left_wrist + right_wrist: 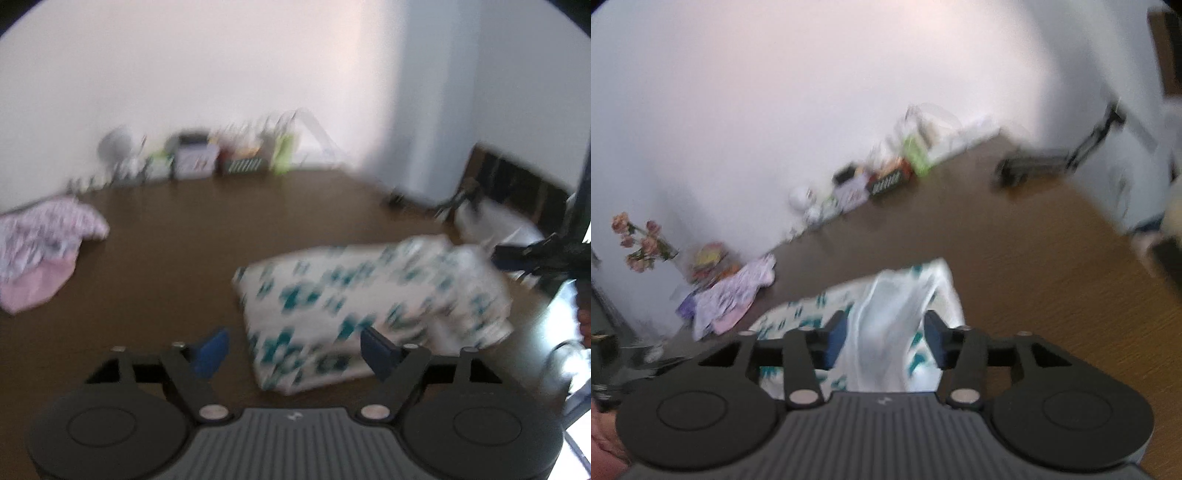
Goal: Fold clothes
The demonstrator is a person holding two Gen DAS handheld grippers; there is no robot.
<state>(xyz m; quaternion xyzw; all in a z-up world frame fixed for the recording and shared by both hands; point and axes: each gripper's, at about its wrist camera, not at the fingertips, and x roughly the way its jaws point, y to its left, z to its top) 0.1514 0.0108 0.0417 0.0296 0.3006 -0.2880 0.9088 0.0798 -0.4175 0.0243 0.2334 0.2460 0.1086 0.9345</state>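
A folded white garment with teal print (pixel 369 314) lies on the brown table (pixel 221 221). My left gripper (pixel 295 350) is open and empty, just in front of the garment's near edge. In the right wrist view the same garment (pixel 897 310) bunches up between the blue pads of my right gripper (pixel 886 343). The jaws stand partly apart with cloth in the gap, and blur hides whether they pinch it. The right gripper also shows at the right edge of the left wrist view (pixel 517 254), by the garment's far corner.
A pink and white patterned garment (pixel 44 251) lies crumpled at the table's left side, also seen in the right wrist view (pixel 731 299). Boxes and small items (pixel 207 155) line the wall at the back. Flowers (pixel 642 240) stand at the far left.
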